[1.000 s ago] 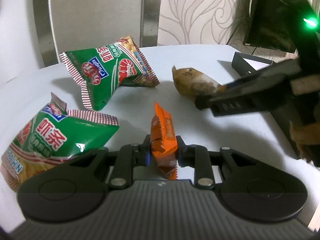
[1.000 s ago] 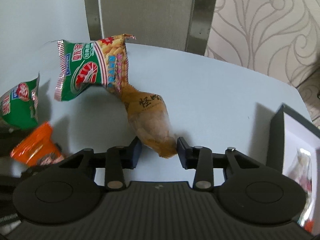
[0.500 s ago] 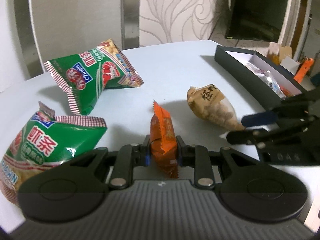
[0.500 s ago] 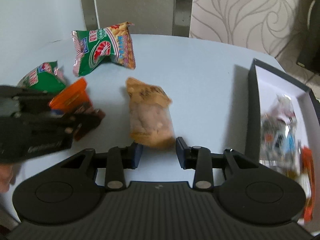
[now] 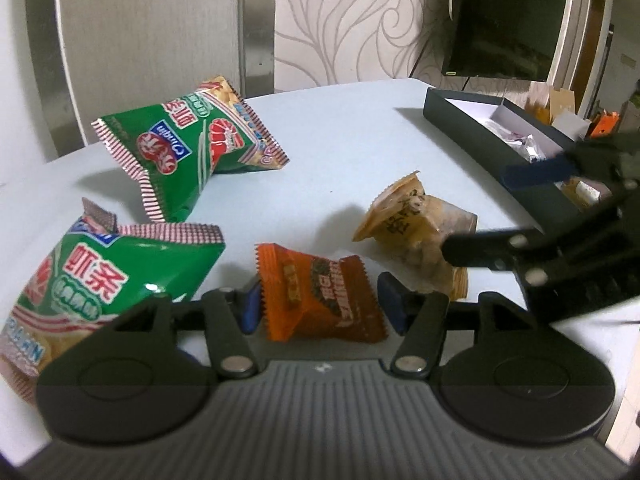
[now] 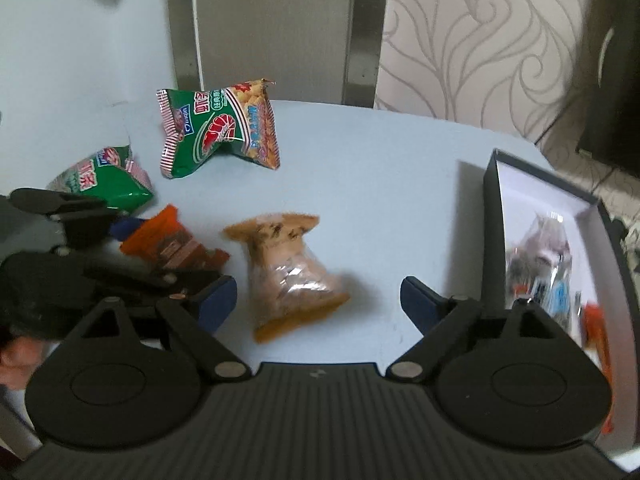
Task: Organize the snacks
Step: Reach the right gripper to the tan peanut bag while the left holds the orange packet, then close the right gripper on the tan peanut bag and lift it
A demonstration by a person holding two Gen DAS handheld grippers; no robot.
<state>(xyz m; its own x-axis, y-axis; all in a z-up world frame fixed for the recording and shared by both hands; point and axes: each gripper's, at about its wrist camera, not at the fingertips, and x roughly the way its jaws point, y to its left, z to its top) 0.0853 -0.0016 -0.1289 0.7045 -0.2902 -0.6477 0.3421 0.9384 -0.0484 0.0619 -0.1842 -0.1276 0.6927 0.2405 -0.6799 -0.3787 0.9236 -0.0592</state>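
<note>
Right wrist: tan packet (image 6: 294, 272) between parted hand-held gripper (image 6: 318, 300).

L gripper (image 5: 318, 306), R gripper (image 6: 318, 300) — fingers just opening, apart

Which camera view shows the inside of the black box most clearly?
The right wrist view: the black box lies open toward that camera, with its white floor and several wrapped snacks visible, though blurred. The left wrist view shows the box from the side, mostly its dark wall, with the right gripper covering its near end.
</note>
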